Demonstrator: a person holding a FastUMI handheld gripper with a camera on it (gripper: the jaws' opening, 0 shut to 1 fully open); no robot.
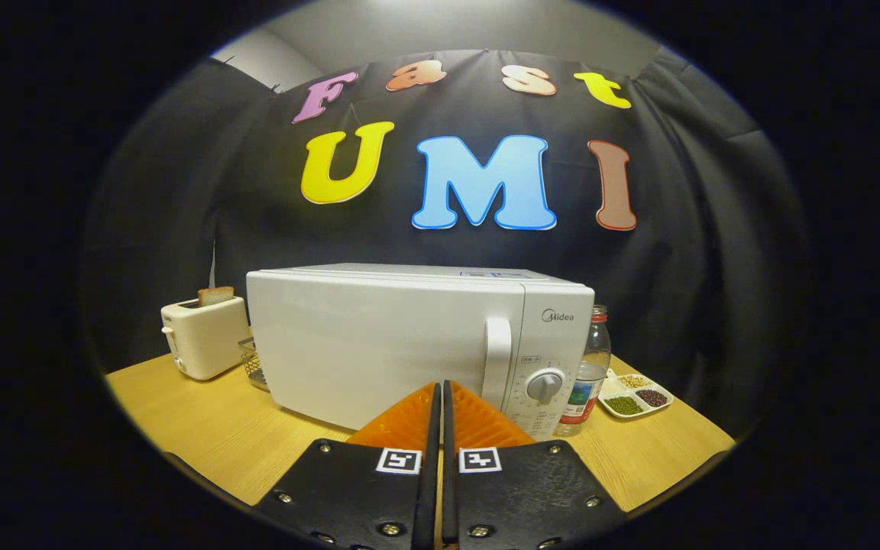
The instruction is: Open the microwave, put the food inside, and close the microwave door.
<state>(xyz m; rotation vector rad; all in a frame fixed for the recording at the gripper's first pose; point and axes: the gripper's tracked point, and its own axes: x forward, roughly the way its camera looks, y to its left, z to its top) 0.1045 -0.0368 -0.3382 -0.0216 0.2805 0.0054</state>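
Standing on the pale wooden counter (203, 435) with its door shut, the boxy white microwave (409, 336) looks heavy and rigid enough to stay put, and its smooth upright white door handle (496, 359), stiff and likely a little slick, seems the place to hook or pinch. The gripper (440, 401) has its fingers pressed together with nothing between them, and the microwave lies just beyond the fingertips, the handle slightly to their right.
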